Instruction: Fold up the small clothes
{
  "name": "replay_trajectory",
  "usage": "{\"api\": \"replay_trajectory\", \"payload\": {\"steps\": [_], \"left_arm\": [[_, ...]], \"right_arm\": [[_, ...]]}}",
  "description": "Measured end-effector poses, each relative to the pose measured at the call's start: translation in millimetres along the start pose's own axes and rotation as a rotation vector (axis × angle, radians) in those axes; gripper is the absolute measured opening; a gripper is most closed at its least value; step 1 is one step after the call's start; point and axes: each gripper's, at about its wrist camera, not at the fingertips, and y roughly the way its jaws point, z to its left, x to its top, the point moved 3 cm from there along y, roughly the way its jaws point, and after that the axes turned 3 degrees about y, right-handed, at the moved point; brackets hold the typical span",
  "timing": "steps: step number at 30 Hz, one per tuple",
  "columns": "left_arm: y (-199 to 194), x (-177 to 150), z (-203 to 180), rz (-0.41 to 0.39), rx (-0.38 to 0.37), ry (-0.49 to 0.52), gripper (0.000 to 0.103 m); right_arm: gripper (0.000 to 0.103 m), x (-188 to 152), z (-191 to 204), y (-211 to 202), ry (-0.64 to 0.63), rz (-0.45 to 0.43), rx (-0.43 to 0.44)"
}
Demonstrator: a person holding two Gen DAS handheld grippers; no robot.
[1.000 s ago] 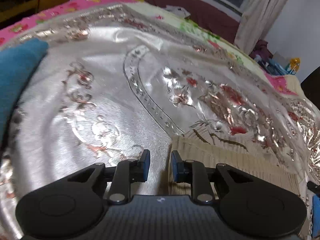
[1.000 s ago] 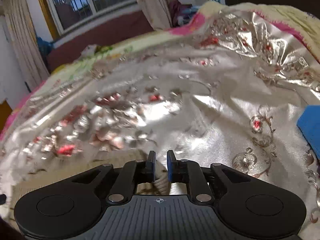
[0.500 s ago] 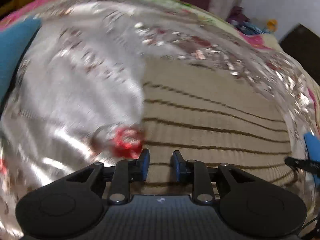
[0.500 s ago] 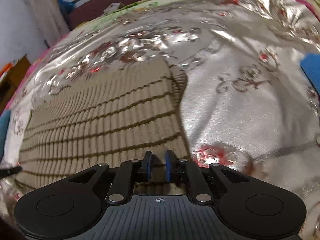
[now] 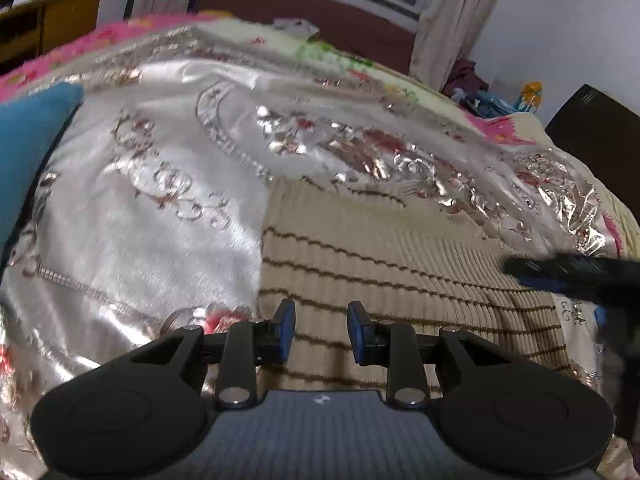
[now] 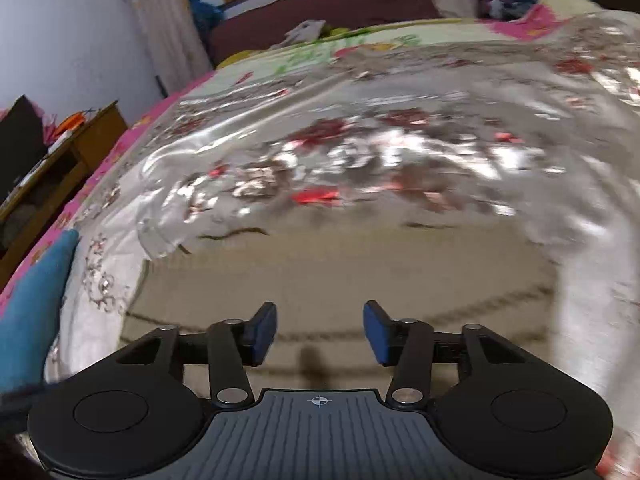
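Note:
A beige ribbed knit garment with thin brown stripes lies flat on the shiny silver bedspread. It also shows, blurred, in the right wrist view. My left gripper is open and empty above the garment's near left part. My right gripper is open wide and empty over the garment's near edge. The right gripper's fingers reach in from the right in the left wrist view.
A blue cloth lies at the bedspread's left edge, also in the right wrist view. A wooden cabinet stands left of the bed. A window, curtains and a dark red wall are behind.
Both grippers have let go of the garment and opened. The garment now lies spread flat. Both cameras have tilted up and pulled back.

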Motion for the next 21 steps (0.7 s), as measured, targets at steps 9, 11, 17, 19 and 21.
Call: {"api": "replay_trajectory", "payload": {"steps": [9, 11, 17, 19, 21], "left_arm": [[13.4, -23.4, -3.7, -0.017, -0.002, 0.075, 0.037], [14.9, -24.8, -2.7, -0.017, -0.012, 0.080, 0.038], [9.3, -23.2, 2.5, -0.041, -0.039, 0.051, 0.038], [3.6, -21.3, 3.3, -0.072, -0.041, 0.045, 0.038], [-2.2, -19.2, 4.3, -0.106, -0.043, 0.039, 0.039]], "right_arm": [[0.020, -10.1, 30.8, 59.0, -0.099, 0.060, -0.129], [0.009, -9.0, 29.3, 53.9, -0.086, 0.057, -0.121], [0.006, 6.7, 37.7, 34.8, -0.055, -0.006, -0.092], [0.006, 13.9, 41.2, 29.5, -0.041, -0.040, -0.080], [0.006, 21.1, 42.4, 27.1, -0.014, -0.076, -0.072]]}}
